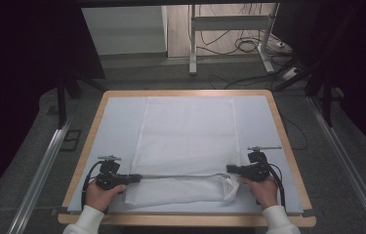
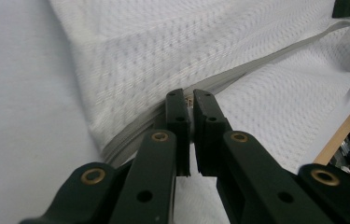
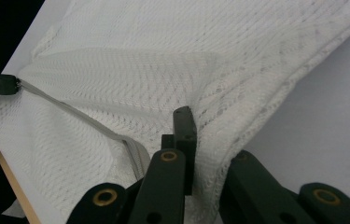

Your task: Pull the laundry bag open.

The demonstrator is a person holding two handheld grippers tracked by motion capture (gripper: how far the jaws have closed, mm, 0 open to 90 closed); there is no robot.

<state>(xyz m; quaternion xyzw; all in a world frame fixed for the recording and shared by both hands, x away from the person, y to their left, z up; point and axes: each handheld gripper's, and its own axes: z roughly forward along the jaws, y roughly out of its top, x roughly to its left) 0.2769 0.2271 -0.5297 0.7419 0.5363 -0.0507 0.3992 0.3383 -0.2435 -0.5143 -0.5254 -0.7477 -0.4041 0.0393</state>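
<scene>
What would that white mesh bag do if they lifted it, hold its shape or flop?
Probably flop: the white mesh bag lies flat and wrinkles where the right tongs pinch its corner. It looks light, being thin open netting. The zipper, stretched towards the left tongs, is likely the firmest part.

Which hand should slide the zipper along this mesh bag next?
Left, probably. The left tool is shut on the zipper, while the right tool pinches the mesh bag at its end, anchoring it.
</scene>
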